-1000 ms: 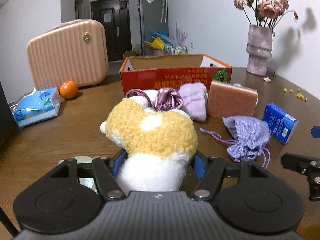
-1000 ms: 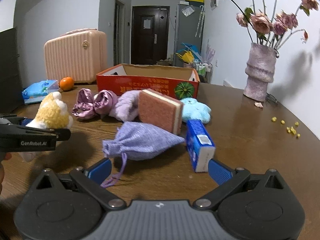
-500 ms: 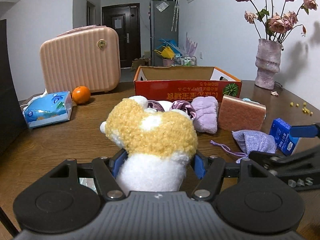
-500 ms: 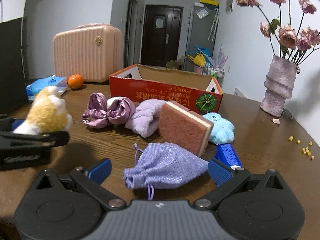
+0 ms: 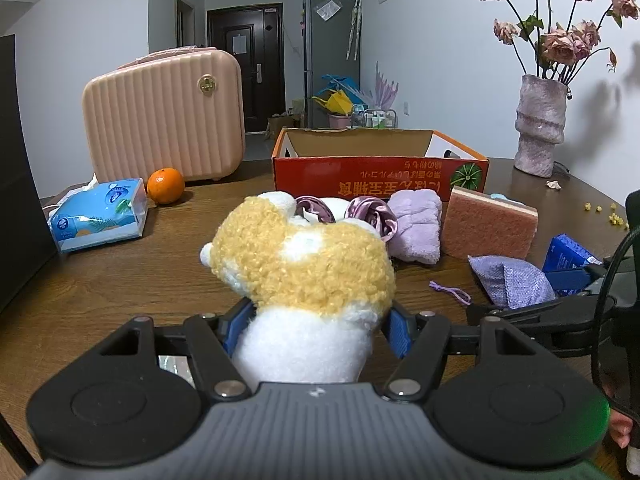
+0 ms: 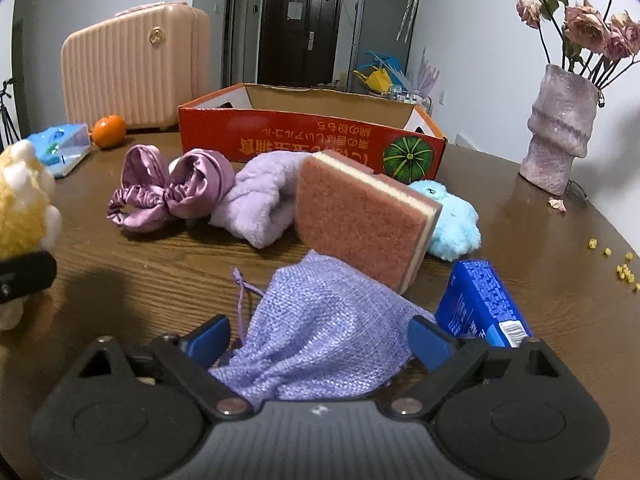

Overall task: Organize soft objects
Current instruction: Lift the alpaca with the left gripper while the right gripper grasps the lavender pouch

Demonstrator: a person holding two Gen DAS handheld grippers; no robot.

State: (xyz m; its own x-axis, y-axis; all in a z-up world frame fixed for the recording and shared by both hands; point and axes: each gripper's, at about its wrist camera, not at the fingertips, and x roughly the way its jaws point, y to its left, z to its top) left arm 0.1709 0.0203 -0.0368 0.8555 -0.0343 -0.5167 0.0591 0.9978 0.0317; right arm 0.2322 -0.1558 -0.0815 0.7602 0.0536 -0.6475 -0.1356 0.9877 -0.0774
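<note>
Right gripper [image 6: 318,338] has moved in around the lavender pouch [image 6: 320,332] mid-table, jaws wide, not pinching yet. Left gripper [image 5: 316,330] clamps the plush toy [image 5: 304,268]. Next: squeeze, then carry both to the red box [image 6: 312,136].

Your left gripper [image 5: 315,326] is closed on the plush toy [image 5: 304,276], both blue pads pressing its white body. Your right gripper [image 6: 320,338] sits low over the table, its jaws spread around the lilac pouch [image 6: 320,344] without visibly squeezing it.
</note>
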